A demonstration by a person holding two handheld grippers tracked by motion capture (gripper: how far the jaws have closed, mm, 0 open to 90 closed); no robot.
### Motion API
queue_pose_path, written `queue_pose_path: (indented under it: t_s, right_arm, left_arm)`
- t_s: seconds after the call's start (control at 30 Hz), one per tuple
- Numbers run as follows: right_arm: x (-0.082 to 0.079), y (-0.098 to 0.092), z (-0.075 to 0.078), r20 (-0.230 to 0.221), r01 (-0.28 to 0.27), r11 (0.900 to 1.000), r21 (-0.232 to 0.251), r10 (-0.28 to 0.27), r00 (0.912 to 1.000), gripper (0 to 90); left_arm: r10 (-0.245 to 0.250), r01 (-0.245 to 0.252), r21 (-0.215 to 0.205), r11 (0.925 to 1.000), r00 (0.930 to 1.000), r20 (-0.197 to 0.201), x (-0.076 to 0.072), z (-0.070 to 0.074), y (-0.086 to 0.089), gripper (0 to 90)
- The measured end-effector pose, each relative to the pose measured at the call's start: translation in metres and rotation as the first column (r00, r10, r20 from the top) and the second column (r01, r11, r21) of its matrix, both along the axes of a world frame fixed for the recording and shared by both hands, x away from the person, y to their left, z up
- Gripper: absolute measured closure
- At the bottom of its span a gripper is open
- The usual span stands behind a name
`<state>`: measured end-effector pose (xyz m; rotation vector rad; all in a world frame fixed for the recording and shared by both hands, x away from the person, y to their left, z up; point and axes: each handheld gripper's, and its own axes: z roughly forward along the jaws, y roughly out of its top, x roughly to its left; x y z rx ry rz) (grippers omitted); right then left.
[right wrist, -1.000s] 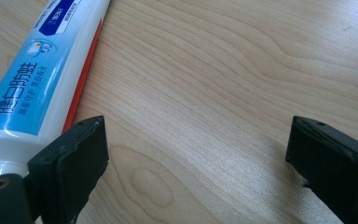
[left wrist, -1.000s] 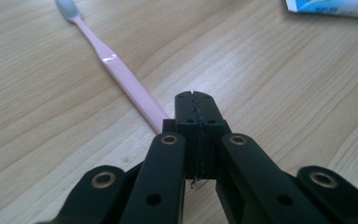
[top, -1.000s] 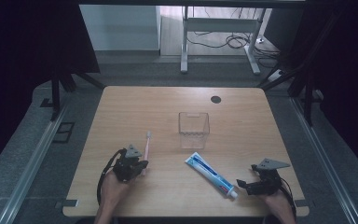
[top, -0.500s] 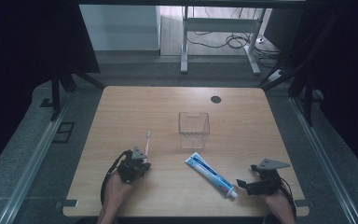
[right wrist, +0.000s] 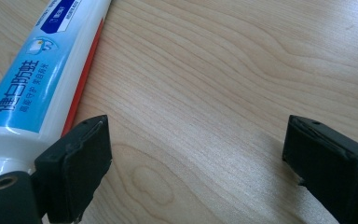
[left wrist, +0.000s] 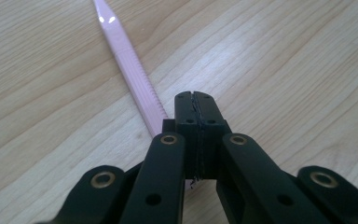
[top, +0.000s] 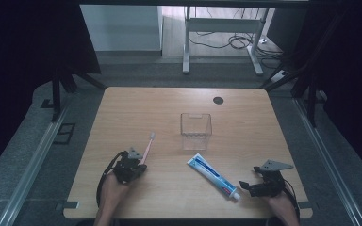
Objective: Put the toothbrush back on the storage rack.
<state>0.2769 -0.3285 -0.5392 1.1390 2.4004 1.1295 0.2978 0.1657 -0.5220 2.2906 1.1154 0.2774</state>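
At near edge of table (top: 122, 197), left hand-held gripper (top: 133, 165) has jaws pressed together, pink toothbrush (top: 147, 147) lying just beside and under them, seemingly not pinched. Risk: lift comes up empty, or closed tips nudge brush and spin it. Right hand-held gripper (top: 245, 187) has jaws spread wide, bare wood between; toothpaste tube (top: 213, 175) cap end sits outside one pad, so closing may shove tube aside. Farther off, clear box (top: 196, 130) stands mid-table, light, likely to tip if bumped.
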Motion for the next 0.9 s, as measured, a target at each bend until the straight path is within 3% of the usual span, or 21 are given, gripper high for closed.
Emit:
queue_pose_path:
  t_s: [0.7,0.9]
  right_arm:
    - [0.0,0.001,-0.001,-0.012,-0.007,1.0,0.01,0.007,0.9999,9.4]
    - [0.0,0.0,-0.001,-0.012,-0.009,1.0,0.01,0.009,0.9999,9.7]
  left_arm:
    - [0.096,-0.096,-0.013,0.9953,0.9953,-0.004,0.003,0.0,0.036,89.3]
    - [0.092,-0.092,-0.015,0.9956,0.9957,0.003,0.001,0.001,0.037,88.5]
